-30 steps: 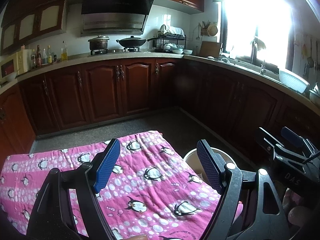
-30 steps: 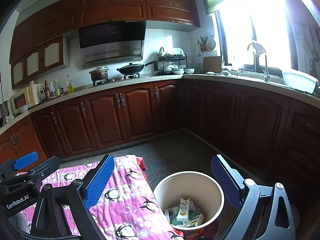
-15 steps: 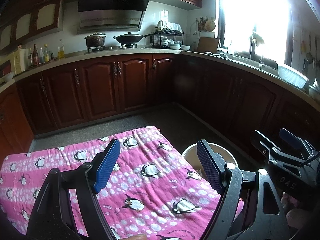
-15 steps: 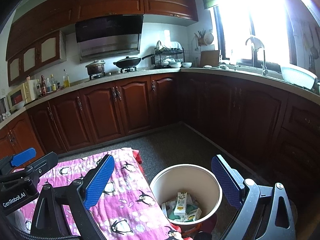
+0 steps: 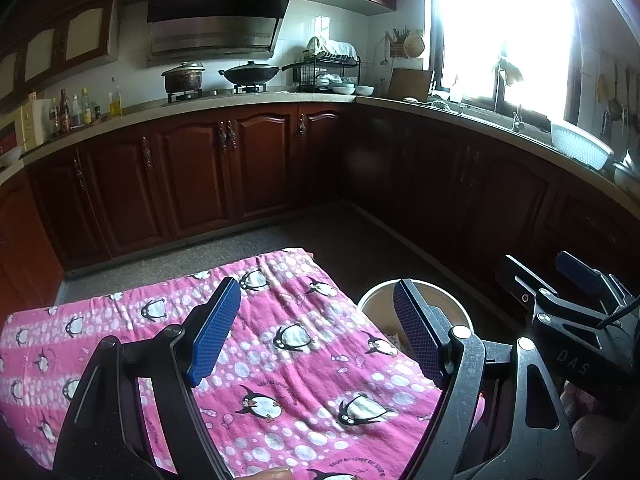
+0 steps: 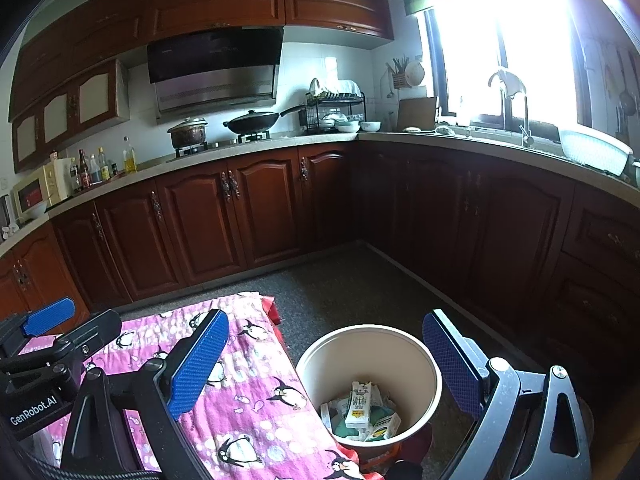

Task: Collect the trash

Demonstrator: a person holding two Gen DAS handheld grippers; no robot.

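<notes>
- Left gripper (image 5: 316, 330): blue-padded fingers apart, empty, held over the pink penguin-print cloth (image 5: 280, 360), on which no litter shows.
- Right gripper (image 6: 324, 360): fingers apart, empty, poised above the bin, probably after a drop.
- Round beige plastic bin (image 6: 434, 376), just beside the cloth: holds a milk carton (image 6: 359, 402) and wrappers.

Pink penguin-patterned cloth (image 5: 304, 360), cream bin (image 6: 430, 380), dark red-brown cabinets (image 6: 260, 208).
</notes>
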